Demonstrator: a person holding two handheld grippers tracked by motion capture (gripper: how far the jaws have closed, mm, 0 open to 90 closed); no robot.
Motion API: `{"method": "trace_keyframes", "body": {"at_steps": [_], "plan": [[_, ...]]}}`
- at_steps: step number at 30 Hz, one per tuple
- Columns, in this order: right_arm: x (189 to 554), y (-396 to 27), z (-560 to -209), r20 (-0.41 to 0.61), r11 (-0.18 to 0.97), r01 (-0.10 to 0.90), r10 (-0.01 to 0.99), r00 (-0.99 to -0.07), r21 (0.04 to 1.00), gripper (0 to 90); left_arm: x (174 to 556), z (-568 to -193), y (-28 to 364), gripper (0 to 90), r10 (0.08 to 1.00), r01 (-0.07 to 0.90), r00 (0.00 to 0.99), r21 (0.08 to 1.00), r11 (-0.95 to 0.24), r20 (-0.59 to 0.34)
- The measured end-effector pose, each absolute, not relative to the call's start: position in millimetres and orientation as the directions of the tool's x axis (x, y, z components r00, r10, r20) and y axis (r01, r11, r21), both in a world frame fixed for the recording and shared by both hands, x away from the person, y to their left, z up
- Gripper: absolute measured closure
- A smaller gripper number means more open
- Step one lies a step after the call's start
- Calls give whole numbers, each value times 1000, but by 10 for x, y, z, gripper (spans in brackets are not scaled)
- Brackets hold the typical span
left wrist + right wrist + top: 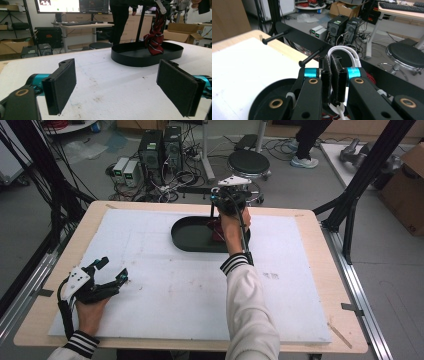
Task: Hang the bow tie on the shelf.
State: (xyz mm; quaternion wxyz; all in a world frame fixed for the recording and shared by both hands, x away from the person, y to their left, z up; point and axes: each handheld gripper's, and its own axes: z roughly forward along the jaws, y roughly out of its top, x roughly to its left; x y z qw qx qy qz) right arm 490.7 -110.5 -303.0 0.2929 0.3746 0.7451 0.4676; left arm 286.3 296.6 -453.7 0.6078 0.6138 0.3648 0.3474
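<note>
The right gripper (229,200) pinched the white cord loop (344,53) of a red twisted rope (155,37) over the black tray (190,237) near the table's far edge — seemingly lowering it in — while the left gripper (107,272) rested empty, jaws wide.

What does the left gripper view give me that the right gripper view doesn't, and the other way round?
Left gripper view: the left hand-held gripper, jaws wide open over the white board, and beyond it the red striped cloth hanging with its lower end inside the tray. Right gripper view: the right hand-held gripper shut on a white cord loop, with computers and a stool on the floor behind. Both: the black tray and the white board.
</note>
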Motion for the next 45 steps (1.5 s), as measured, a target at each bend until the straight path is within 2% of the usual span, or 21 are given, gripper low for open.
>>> {"method": "trace_keyframes", "body": {"at_steps": [5, 11, 14, 17, 23, 25, 27, 33, 39, 45], "plan": [[4903, -1082, -3032, -123, 323, 277, 823, -554, 905, 849, 2863, -4537, 2964, 164, 870, 25, 492, 1000, 4, -16], [4903, -1077, -3044, -128, 334, 283, 819, -560, 899, 679, 2863, -4538, 2962, 164, 870, 23, 492, 1000, 6, -16], [4893, -1066, -3041, -120, 318, 274, 821, -558, 908, 506, 2861, -4537, 2960, 164, 870, 24, 493, 1000, 3, -14], [4861, -1062, -3012, -108, 305, 265, 816, -568, 915, 395, 2861, -4537, 2960, 164, 871, 25, 492, 1000, 3, -15], [4746, -1086, -2957, -80, 285, 246, 787, -611, 927, 98, 2863, -4537, 2958, 164, 872, 26, 490, 1000, 1, -13], [4692, -1119, -2927, -58, 269, 242, 771, -635, 932, 95, 2863, -4538, 2954, 164, 872, 24, 489, 1000, 1, -12], [4634, -1149, -2882, -45, 255, 232, 757, -651, 939, 3, 2861, -4538, 2953, 164, 873, 23, 488, 1000, -4, -8], [4364, -1234, -2750, -58, 224, 156, 725, -686, 962, 4, 2857, -4536, 2949, 164, 872, 21, 490, 1000, -9, -3], [4070, -1431, -2819, -63, 224, 140, 709, -702, 965, 3, 2856, -4537, 2949, 164, 871, 19, 491, 1000, -10, -1], [3718, -1716, -2912, -76, 190, 95, 731, -678, 977, 4, 2855, -4537, 2952, 164, 872, 18, 490, 1000, -9, -1]]}}
